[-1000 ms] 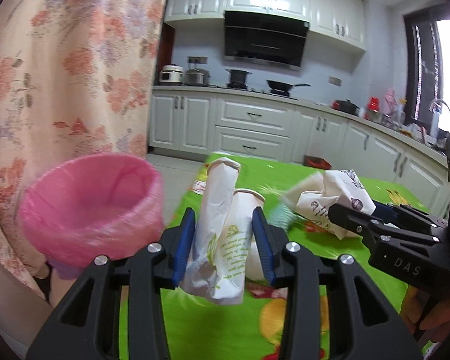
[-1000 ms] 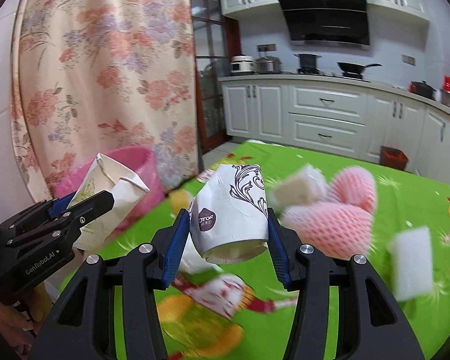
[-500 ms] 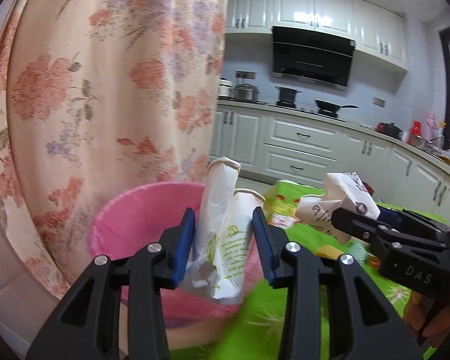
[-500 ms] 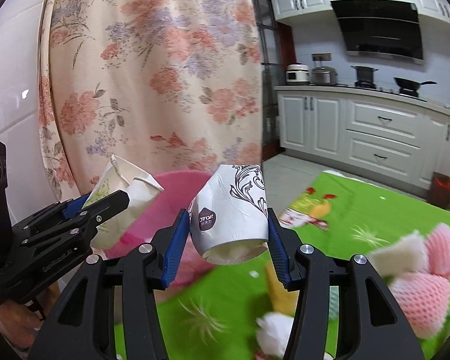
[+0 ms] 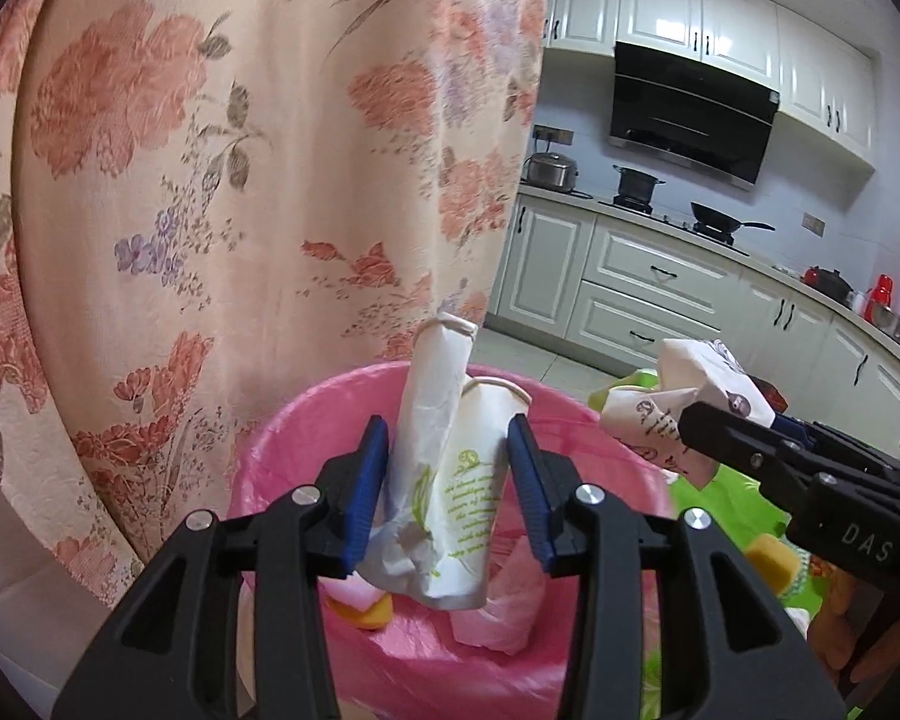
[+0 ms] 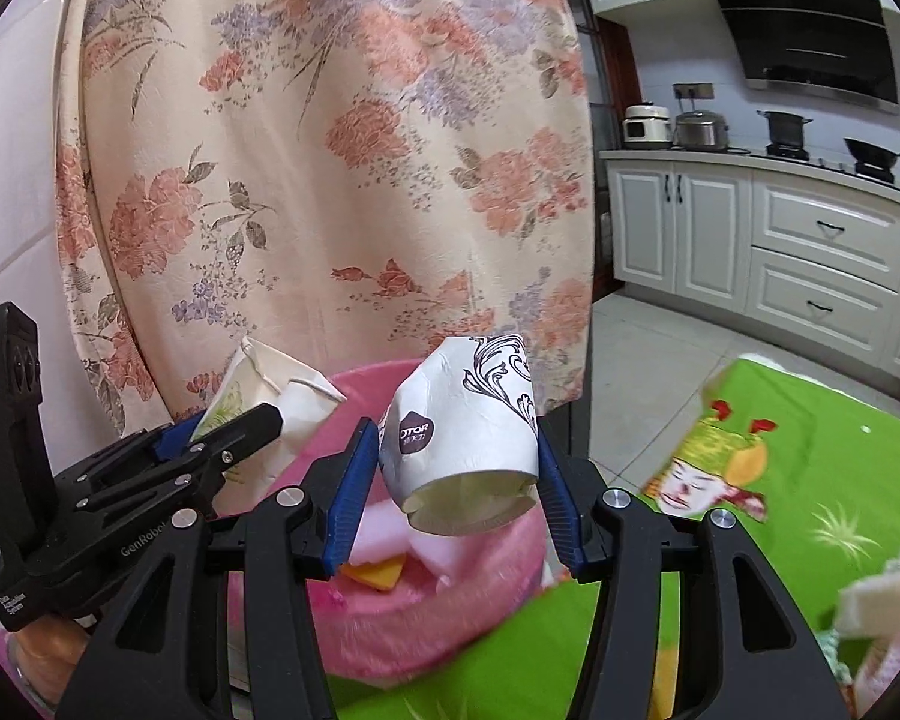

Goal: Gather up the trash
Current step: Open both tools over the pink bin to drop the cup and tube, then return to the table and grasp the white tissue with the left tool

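Note:
My left gripper [image 5: 446, 432] holds two crushed white paper cups with green print [image 5: 456, 498] upright over the pink-lined bin [image 5: 270, 456]. Its jaws are opening, and the blue pads still touch the cups. My right gripper [image 6: 453, 438] is shut on a dented white paper cup with black scrollwork [image 6: 468, 420], which hangs above the bin's near rim [image 6: 390, 636]. In the left wrist view the right gripper [image 5: 708, 420] shows at the right edge with its cup [image 5: 672, 402]. The left gripper [image 6: 252, 420] and its cups [image 6: 288, 396] appear at the left of the right wrist view.
A floral curtain [image 5: 210, 180] hangs just behind the bin. Inside the bin lie an orange sponge [image 5: 372, 615] and pink foam [image 5: 498, 606]. The green printed tablecloth [image 6: 810, 480] stretches to the right, with white and pink foam pieces [image 6: 882, 594] at its edge. Kitchen cabinets [image 6: 810, 252] stand far behind.
Both grippers have swung left with their cups, from above the green table to above the pink bin. The curtain now fills the background.

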Tool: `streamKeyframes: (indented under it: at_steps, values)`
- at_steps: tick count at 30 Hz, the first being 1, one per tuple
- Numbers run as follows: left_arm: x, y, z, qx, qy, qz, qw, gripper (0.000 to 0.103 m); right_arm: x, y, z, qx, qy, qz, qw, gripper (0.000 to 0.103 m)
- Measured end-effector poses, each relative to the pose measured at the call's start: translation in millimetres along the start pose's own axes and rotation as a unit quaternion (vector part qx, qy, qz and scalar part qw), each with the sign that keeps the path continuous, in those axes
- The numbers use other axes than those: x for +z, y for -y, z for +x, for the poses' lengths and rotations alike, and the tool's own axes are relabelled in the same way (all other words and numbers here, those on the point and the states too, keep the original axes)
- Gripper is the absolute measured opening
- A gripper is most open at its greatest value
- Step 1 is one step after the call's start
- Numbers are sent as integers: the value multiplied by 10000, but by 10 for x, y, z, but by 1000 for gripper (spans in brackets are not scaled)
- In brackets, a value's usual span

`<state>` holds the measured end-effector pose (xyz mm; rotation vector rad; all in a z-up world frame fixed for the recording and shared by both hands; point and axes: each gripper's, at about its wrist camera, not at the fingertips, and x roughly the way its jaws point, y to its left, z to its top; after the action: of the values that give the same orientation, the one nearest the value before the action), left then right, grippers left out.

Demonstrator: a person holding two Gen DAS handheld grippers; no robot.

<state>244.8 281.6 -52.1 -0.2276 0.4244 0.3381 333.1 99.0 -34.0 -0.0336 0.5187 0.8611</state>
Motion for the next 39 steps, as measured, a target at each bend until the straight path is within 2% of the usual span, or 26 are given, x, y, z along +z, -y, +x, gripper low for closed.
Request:
streamKeyframes:
  at_steps: [1, 3, 8, 14, 18, 21, 24, 35, 39]
  values:
    - [10, -49, 41, 115, -9, -26, 9999, 43, 8, -4, 51, 34, -21, -4, 10000, 55]
    - [19, -121, 59, 245, 15, -131, 9996, 59, 14, 11, 112, 54, -52, 17, 10000, 59]
    - [47, -232, -28, 385, 101, -221, 9990, 63, 2, 47, 74, 16, -75, 77, 9999, 59]
    - [40, -110, -269, 372, 228, -228, 9988, 80, -89, 93, -239, -154, -41, 108, 9998, 59]
    - [-80, 92, -451, 196, 194, -149, 9995, 87, -220, 172, -497, -321, -42, 208, 9993, 59]
    - [-201, 256, -511, 91, 112, -60, 9999, 89, -354, 288, -679, -474, -77, 327, 9983, 59]
    - [-329, 493, -528, -174, -116, -39, 9998, 90, -524, 446, -861, -745, -153, 426, 9962, 59]
    - [-790, 1468, -445, -724, -323, 432, 9959, 92, -1014, 1075, -1599, -1786, -30, 681, 9816, 60]
    - [-919, 1859, -412, -921, -442, 810, 9915, 92, -1154, 1225, -1846, -2110, -33, 685, 9751, 62]
